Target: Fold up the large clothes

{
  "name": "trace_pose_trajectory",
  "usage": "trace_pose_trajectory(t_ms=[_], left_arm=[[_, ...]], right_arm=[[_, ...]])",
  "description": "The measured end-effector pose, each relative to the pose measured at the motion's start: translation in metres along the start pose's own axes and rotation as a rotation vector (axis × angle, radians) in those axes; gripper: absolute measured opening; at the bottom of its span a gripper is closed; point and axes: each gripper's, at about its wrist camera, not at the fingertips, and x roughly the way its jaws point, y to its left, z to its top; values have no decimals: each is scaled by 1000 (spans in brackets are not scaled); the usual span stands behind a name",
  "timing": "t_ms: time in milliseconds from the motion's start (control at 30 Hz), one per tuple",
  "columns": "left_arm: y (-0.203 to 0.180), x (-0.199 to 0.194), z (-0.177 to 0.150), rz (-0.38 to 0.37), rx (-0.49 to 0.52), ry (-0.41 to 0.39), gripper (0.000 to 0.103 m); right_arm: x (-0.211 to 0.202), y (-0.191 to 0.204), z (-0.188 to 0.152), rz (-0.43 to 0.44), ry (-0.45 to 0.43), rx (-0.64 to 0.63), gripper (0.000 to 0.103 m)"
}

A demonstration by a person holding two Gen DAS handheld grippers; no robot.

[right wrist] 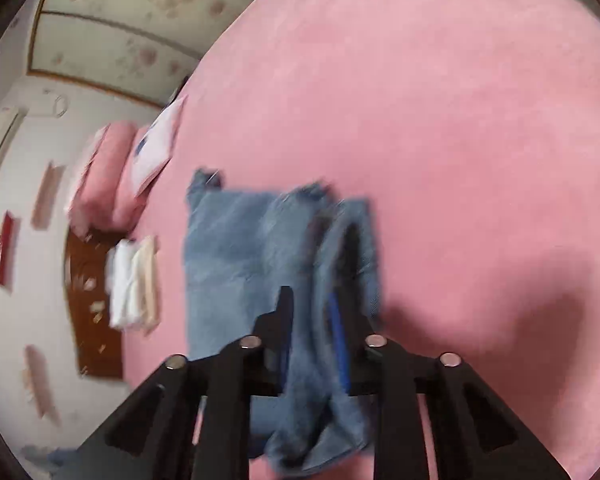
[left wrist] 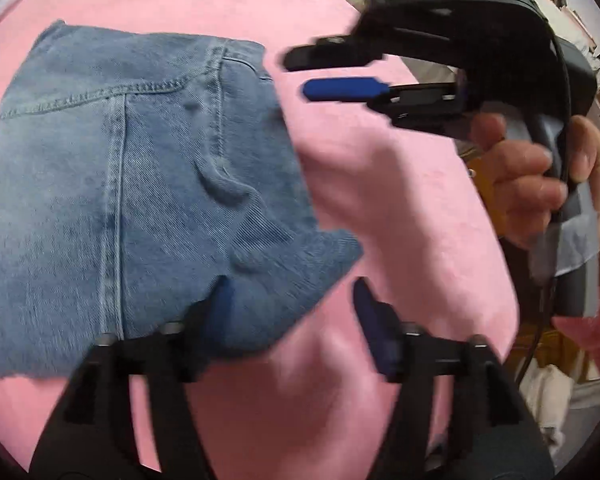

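The folded blue jeans [left wrist: 140, 184] lay on a pink bedspread [left wrist: 380, 184], gathered into a compact, roughly square stack with the side seam and a pocket line showing on top. Denim of this kind looked heavy and fairly stiff for cloth: it would likely hold a crease, sag little at a short overhang, and give the pads plenty of friction, so slipping seemed unlikely. The thick seams and the stacked edge looked like the surest places to grip, since a single loose layer could peel away from the pile.

The left gripper [left wrist: 292, 304] hung at the near corner of the jeans with its tongs spread wide, one blue pad over the denim and the other over bare bedspread, pinching nothing. In the left wrist view the right gripper [left wrist: 300, 74] appeared above the bedspread beside the jeans with a gap between its fingers. In its own blurred view a fold of denim [right wrist: 332, 280] stood between the fingers of the right gripper [right wrist: 312, 304]. Whether the pads were pressing it could not be told.

Pink pillows [right wrist: 108, 176], a white paper or card [right wrist: 156, 148] and folded pale cloths [right wrist: 134, 284] sat well apart. Nothing blocked the jeans except the two grippers working close together.
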Motion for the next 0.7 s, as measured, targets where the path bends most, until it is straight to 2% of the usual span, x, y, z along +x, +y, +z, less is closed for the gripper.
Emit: trace_pose_trajectory(t_ms=[67,167,267,400,433,467,500,567,700], left_arm=[[-8,-9,-1,10,10,-2,64],[-7,-30,-7,48,-3,-20,65],[16,-55,-11,74,-69,-44,65],[59,-84,-5,166,-143,-100,65],[66,-87,0,186,-162,-116,65],[74,-90,3,202,-178,-128,65],[82,-94,7,225,-195,-138,65],[95,-102,20,273,-215,-158,65],[112,-113,28,336,-224,-204,65]], right_arm=[[6,6,-21,-7,43,-14,35],[29,14,-39,-73,106,-55,35],[44,18,-52,-174,154,-84,35],[86,33,-58,-289,176,-118,35],[102,38,-59,-306,167,-135,32],[110,45,-60,-315,142,-166,12],[111,53,-63,-315,110,-196,7],[98,58,-68,-323,44,-203,5],[50,55,-78,-296,-82,-133,4]])
